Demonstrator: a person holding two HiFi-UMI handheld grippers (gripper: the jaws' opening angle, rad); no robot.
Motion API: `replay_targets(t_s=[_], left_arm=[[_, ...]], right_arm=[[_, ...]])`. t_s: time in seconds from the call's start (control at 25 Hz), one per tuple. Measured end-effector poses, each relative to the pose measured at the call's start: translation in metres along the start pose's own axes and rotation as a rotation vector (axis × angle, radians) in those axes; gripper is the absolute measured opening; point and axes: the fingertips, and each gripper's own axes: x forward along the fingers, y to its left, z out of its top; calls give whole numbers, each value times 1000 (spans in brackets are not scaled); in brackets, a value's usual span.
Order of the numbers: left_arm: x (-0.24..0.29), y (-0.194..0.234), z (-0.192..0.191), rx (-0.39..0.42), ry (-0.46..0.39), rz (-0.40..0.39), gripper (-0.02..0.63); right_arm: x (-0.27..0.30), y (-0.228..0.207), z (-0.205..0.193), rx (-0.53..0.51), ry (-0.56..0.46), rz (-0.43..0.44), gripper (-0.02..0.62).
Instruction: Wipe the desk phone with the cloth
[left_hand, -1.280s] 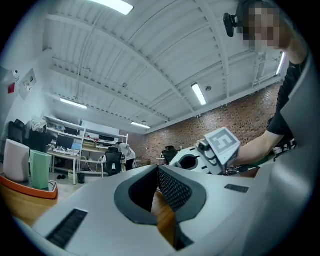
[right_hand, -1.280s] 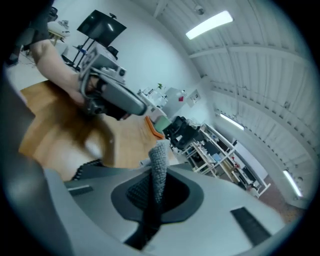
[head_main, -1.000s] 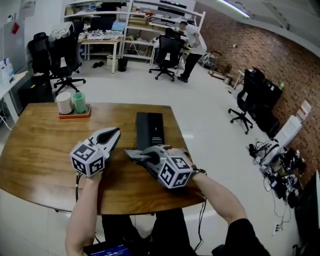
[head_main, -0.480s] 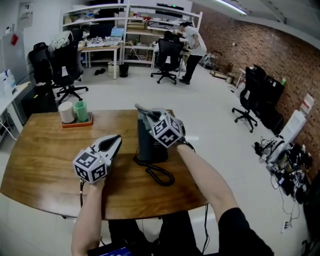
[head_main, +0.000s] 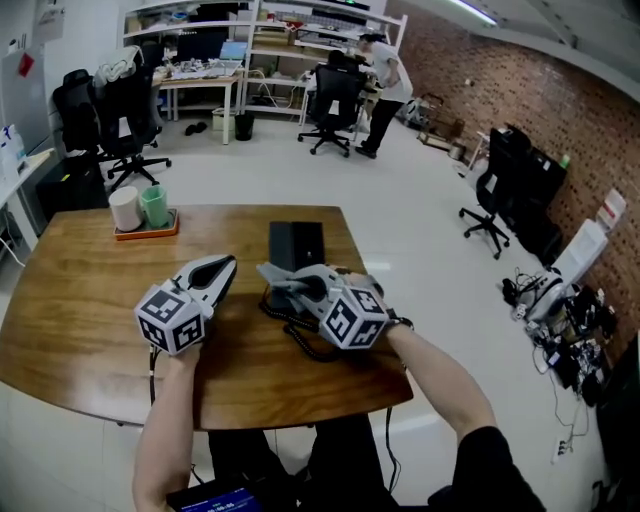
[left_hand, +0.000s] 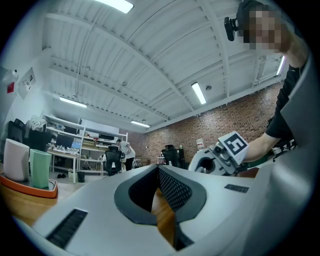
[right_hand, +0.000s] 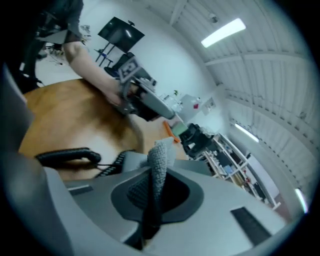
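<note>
A: Where do the task items stand?

B: The phone (head_main: 296, 243) sits mid-table, close to the far edge. The handset (right_hand: 67, 156) appears to lie off the cradle on the wood, with the cord (head_main: 305, 340) looping toward the person. The cloth (right_hand: 159, 159) is pinched in the right gripper (head_main: 270, 272), and only a narrow grey fold shows past the tips. That gripper is low at the phone's near end.

A: And the left gripper (head_main: 222, 268)?

B: Its jaws are drawn together with nothing between them. It sits left of the phone, not touching it, so it is not bracing anything.

A: What is risk 1?

B: The cloth could slip. The grip is on a thin strip, and drag across the keys or housing could pull it free.

A: Risk 2?

B: So little cloth sticks out that the hard jaw tips could meet the plastic. That could scrape it or press buttons.

A: Risk 3?

B: The cord loops lie right by the right gripper. A sweep could catch a coil and tug the handset or the base.

A: Risk 4?

B: The base is unheld. A push away from the person could slide it toward the table (head_main: 80, 300) edge, which is near.

A: What about the tray (head_main: 147, 228) with the cups?

B: It is well apart at far left, so the risk there is judged low.
</note>
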Motion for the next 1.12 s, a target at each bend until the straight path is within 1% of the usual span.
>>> replay_targets(t_s=[0.08,0.12,0.16,0.2,0.24,0.28,0.4,0.44,0.48,0.56,0.68,0.8,0.96,1.12], left_arm=[[-1,0,0,0,1,2,-3],[-1,0,0,-1,2,3,-3],[-1,1,-1,-1,2,3,-3],[-1,1,-1,-1,2,2,-2],[-1,1,-1,-1,2,1,-3],[-1,2,-1,-1,2,0,-3],[-2,4,-4,-4,2,0,-3],[-2,4,-4,-5,2,1,-2],[-3,4,-5,-6,2,1,-3],[-3,3,-5,-8,-1,1,-2],[-2,0,-4,-9,-1,0,-3],[0,-1,-2,-4,6,-4,-3],[-1,2,-1,-3,6,-4,-3],[-2,1,-2,-4,7,-5,-3]], right_arm=[[-16,37,5,-71,-7,110,23],[-22,49,6,-103,-3,153,25],[-26,53,6,-122,2,174,25],[-28,47,5,-120,2,165,25],[-28,31,4,-93,-1,125,25],[-26,8,0,-40,-5,59,25],[-12,-83,-18,178,-7,-200,25],[-6,-108,-24,236,-3,-266,25],[1,-127,-30,275,5,-311,25],[19,-145,-42,309,40,-345,25],[36,-141,-58,308,91,-318,25],[30,-123,-53,261,70,-283,25],[14,-77,-34,154,19,-181,25],[-8,-18,-19,50,-19,-57,25]])
